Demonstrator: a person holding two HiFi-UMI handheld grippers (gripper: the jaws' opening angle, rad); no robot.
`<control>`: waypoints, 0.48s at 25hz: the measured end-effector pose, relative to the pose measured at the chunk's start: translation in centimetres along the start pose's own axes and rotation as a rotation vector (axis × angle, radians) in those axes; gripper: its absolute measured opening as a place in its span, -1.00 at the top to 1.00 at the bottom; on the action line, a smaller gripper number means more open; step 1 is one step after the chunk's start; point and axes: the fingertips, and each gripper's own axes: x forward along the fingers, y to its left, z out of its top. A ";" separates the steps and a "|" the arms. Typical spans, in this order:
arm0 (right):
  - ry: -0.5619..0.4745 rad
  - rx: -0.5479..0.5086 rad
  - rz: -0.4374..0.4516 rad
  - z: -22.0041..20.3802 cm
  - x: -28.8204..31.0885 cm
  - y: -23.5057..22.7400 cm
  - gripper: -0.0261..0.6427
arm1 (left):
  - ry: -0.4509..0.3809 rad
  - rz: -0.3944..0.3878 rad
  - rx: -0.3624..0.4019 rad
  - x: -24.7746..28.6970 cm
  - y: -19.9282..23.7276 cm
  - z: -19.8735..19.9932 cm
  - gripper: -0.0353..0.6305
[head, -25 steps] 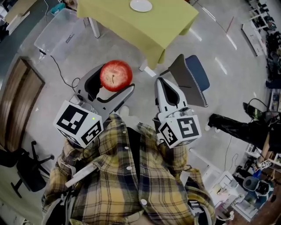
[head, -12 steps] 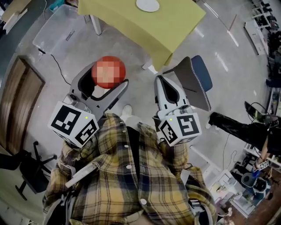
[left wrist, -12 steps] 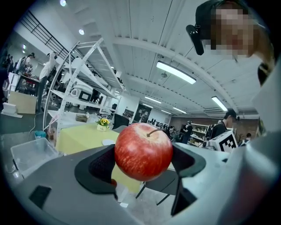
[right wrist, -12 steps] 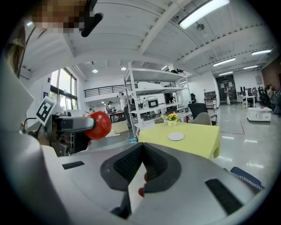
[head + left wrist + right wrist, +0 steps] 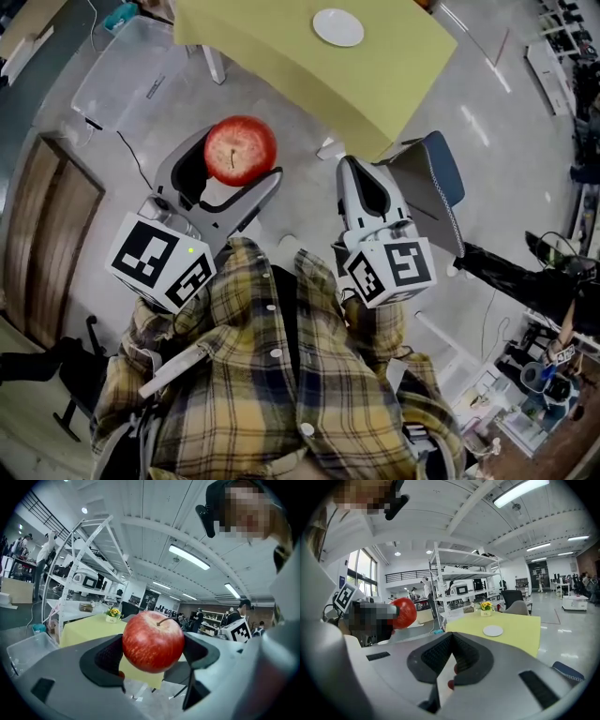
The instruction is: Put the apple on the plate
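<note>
L tool (image 5: 234, 165) clamps apple (image 5: 241, 147); R tool (image 5: 362, 178) shut.

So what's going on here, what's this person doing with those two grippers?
A person in a plaid shirt holds a gripper in each hand. The left gripper is shut on a red apple and holds it in the air above the floor. The right gripper has its jaws together with nothing in them. The white plate sits empty on the yellow-green table ahead, so the apple is not yet placed.
</note>
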 end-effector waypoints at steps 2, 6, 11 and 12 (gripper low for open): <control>0.001 0.009 -0.016 0.2 1.2 0.3 0.93 | 0.010 -0.010 -0.002 0.1 1.4 0.3 -0.32; 0.016 0.032 -0.042 0.0 3.0 0.6 0.93 | 0.028 -0.022 -0.012 0.5 3.7 0.4 -0.32; 0.044 0.037 -0.070 -0.3 4.5 -0.2 0.93 | 0.056 -0.041 -0.035 1.7 5.4 0.0 -0.32; 0.048 0.039 -0.076 -0.3 4.9 -0.5 0.93 | 0.059 -0.045 -0.038 2.1 5.7 0.0 -0.33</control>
